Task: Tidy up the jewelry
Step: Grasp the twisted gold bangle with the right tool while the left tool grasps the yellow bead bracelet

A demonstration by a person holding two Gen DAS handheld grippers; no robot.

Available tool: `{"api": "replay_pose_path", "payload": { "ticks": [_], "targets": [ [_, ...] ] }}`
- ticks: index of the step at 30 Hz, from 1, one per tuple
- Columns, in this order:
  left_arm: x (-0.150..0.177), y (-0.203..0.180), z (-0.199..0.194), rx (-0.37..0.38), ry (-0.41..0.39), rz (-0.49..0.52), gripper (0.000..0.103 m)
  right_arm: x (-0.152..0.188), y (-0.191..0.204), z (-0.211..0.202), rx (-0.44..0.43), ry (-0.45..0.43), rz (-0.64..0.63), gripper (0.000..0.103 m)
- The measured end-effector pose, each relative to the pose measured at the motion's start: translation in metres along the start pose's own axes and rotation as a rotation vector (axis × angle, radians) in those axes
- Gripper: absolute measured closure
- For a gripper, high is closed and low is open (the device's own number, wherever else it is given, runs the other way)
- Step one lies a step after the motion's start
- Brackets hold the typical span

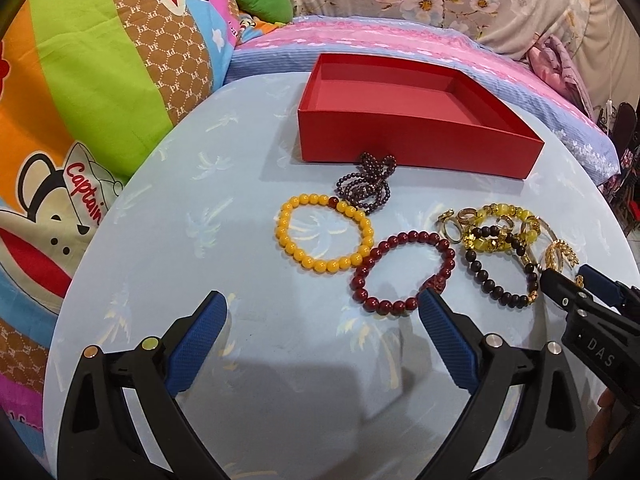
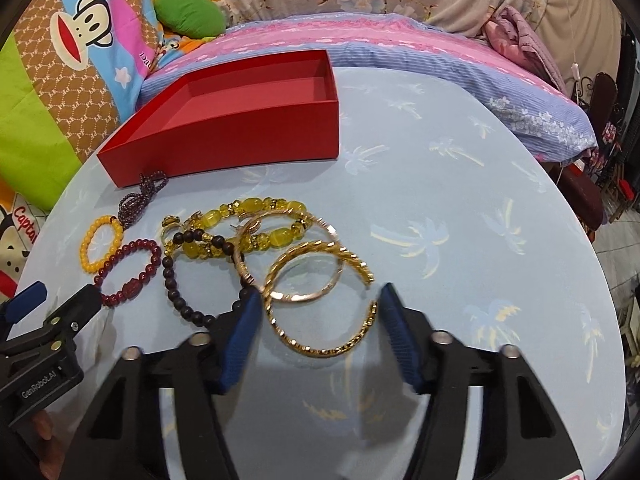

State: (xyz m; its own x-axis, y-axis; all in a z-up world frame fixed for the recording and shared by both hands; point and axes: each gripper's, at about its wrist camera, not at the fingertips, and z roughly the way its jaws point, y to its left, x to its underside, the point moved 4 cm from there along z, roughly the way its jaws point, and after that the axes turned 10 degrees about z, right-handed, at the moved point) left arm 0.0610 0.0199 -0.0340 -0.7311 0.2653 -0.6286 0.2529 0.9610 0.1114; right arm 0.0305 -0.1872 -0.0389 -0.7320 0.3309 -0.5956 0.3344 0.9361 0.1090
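An empty red box point(image 1: 416, 140) point(image 2: 240, 132) stands at the back of the round table. In front of it lie a yellow bead bracelet point(image 1: 298, 258) point(image 2: 90, 256), a dark red bead bracelet point(image 1: 372, 276) point(image 2: 120, 264), a purple bead strand point(image 1: 368, 186) point(image 2: 138, 200), a black bead bracelet point(image 1: 492, 280) point(image 2: 180, 304), a yellow crystal bracelet point(image 1: 504, 240) point(image 2: 256, 208) and gold bangles point(image 2: 304, 298). My left gripper point(image 1: 324, 312) is open, its right finger beside the red bracelet. My right gripper point(image 2: 320, 304) is open, its fingers on either side of a gold open bangle point(image 2: 332, 350).
The table point(image 2: 460, 220) has a pale blue cloth with palm prints. Colourful cartoon pillows point(image 1: 80, 100) lie to the left, a pink and blue bed cover point(image 2: 400, 40) behind. Gold rings point(image 1: 456, 226) lie by the crystal bracelet. The right gripper's tip point(image 1: 576, 288) shows in the left wrist view.
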Motion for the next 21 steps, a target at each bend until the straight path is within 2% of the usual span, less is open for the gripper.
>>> {"api": "replay_pose_path", "payload": {
  "ticks": [5, 12, 17, 21],
  "targets": [
    [-0.003, 0.001, 0.005, -0.002, 0.010, 0.004, 0.011, 0.001, 0.002, -0.003, -0.022, 0.003, -0.005, 0.049],
    [-0.017, 0.020, 0.009, -0.008, 0.010, -0.040, 0.011, -0.005, 0.002, -0.013, -0.044, -0.002, 0.006, 0.049],
    [-0.028, 0.032, 0.018, -0.038, 0.011, -0.052, 0.011, -0.016, 0.001, -0.013, -0.054, -0.004, 0.016, 0.049],
    [-0.033, 0.039, 0.029, -0.047, 0.020, -0.045, 0.017, -0.024, 0.002, -0.010, -0.059, -0.002, 0.016, 0.049]
  ]
}}
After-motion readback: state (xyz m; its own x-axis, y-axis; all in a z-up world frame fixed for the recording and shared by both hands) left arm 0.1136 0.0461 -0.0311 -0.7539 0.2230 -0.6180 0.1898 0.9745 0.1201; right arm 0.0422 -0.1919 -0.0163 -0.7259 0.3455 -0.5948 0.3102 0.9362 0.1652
